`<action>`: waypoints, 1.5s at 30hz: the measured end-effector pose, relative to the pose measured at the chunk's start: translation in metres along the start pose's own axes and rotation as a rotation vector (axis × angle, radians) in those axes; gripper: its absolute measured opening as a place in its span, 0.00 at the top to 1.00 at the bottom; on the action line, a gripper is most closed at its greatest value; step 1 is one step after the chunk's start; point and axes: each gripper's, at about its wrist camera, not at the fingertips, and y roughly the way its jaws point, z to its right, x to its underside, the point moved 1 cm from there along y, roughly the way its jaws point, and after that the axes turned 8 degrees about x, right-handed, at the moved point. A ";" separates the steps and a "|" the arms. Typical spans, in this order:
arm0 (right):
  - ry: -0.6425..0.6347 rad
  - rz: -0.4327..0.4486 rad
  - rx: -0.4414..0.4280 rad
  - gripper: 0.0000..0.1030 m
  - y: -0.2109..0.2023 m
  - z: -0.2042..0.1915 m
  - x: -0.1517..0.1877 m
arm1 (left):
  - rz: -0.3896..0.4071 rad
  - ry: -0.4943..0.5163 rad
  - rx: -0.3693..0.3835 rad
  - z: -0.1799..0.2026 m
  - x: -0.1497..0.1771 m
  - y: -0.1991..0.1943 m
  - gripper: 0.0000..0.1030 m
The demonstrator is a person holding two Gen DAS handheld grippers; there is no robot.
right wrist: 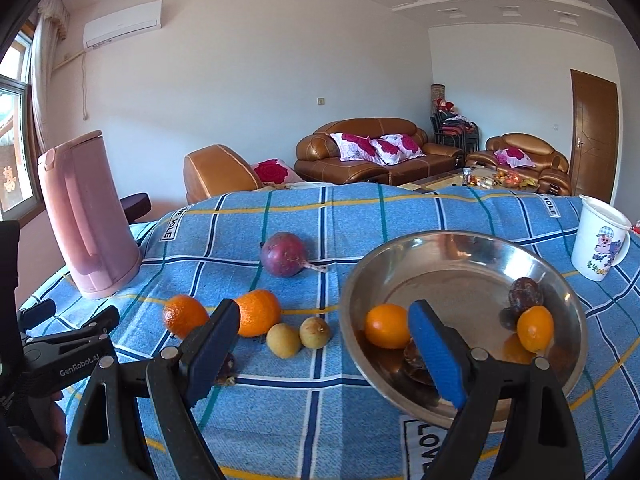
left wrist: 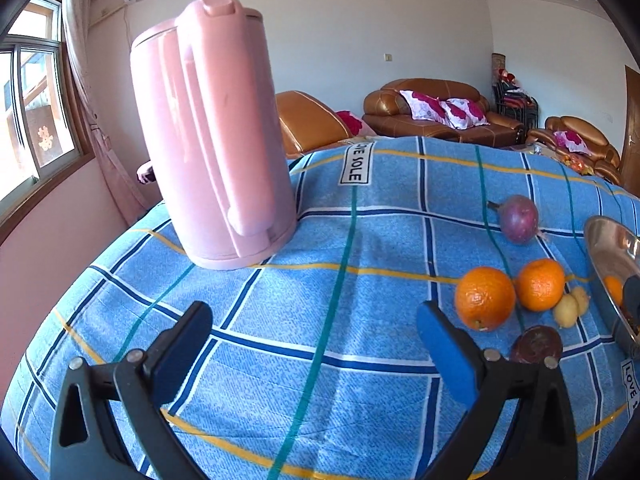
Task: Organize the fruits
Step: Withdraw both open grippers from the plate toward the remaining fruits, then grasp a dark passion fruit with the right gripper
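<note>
Hovering, left gripper (left wrist: 316,330): jaws wide apart, nothing between, bare cloth (left wrist: 280,360) ahead.
Right gripper (right wrist: 324,328): jaws spread, empty, straddling the steel bowl (right wrist: 460,256) near rim.
Edges: pink kettle (right wrist: 86,216) near the cloth's left edge; white cup (right wrist: 598,240) at right edge.
On cloth: two oranges (right wrist: 184,316), two small yellow fruits (right wrist: 283,340), one purple fruit (right wrist: 283,254).
In bowl: two orange fruits (right wrist: 386,326), some dark pieces (right wrist: 524,294).

The bowl (left wrist: 612,264) was cut off by the left view's right edge. A dark fruit (right wrist: 228,368) hid behind the right hand-held gripper's (right wrist: 320,354) finger; its kind was unclear.
</note>
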 end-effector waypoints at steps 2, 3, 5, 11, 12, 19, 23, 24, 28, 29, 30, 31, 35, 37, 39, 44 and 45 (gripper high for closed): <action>-0.026 -0.024 -0.029 0.16 0.004 -0.011 0.001 | -0.013 0.000 -0.002 -0.001 0.000 0.004 0.00; -0.043 -0.038 -0.044 0.16 0.006 -0.017 0.002 | -0.020 0.000 -0.004 -0.001 0.000 0.005 0.00; -0.086 -0.066 -0.074 0.16 0.010 -0.030 0.004 | -0.031 -0.001 -0.002 0.000 0.000 0.006 0.00; -0.228 -0.174 -0.144 0.17 0.027 -0.064 0.013 | -0.061 -0.017 -0.001 -0.005 0.000 0.012 0.00; -0.248 -0.188 -0.156 0.18 0.029 -0.068 0.015 | -0.067 -0.022 -0.002 -0.006 0.000 0.014 0.00; -0.341 -0.315 -0.194 0.45 0.049 -0.086 0.027 | -0.072 -0.010 0.000 -0.004 0.001 0.014 0.00; -0.354 -0.342 -0.195 0.52 0.052 -0.088 0.030 | -0.062 0.017 0.002 0.001 0.000 0.012 0.00; -0.355 -0.342 -0.196 0.52 0.051 -0.088 0.029 | -0.060 0.023 0.001 0.003 0.000 0.012 0.00; -0.353 -0.339 -0.188 0.60 0.051 -0.088 0.028 | -0.054 0.034 -0.003 0.005 -0.001 0.010 0.00; -0.351 -0.339 -0.186 0.60 0.051 -0.087 0.028 | -0.053 0.036 -0.004 0.005 -0.001 0.010 0.00; -0.351 -0.338 -0.185 0.60 0.050 -0.087 0.028 | -0.052 0.037 -0.004 0.006 -0.001 0.010 0.00; -0.353 -0.335 -0.181 0.60 0.050 -0.088 0.028 | -0.052 0.038 -0.003 0.006 -0.001 0.009 0.00; -0.315 -0.252 -0.174 0.60 0.035 -0.080 0.021 | -0.036 0.038 -0.010 0.006 -0.001 0.006 0.00; -0.280 -0.186 -0.173 0.60 0.024 -0.072 0.016 | -0.021 0.044 -0.016 0.008 -0.001 0.002 0.00; -0.236 -0.113 -0.175 0.60 0.011 -0.063 0.011 | -0.003 0.063 -0.011 0.013 0.000 -0.002 0.00; -0.166 0.005 -0.141 0.60 -0.007 -0.045 0.004 | -0.009 0.088 0.082 0.030 -0.001 -0.004 0.00; -0.171 0.026 -0.117 0.60 -0.009 -0.042 0.003 | -0.021 0.075 0.108 0.031 -0.002 -0.003 0.00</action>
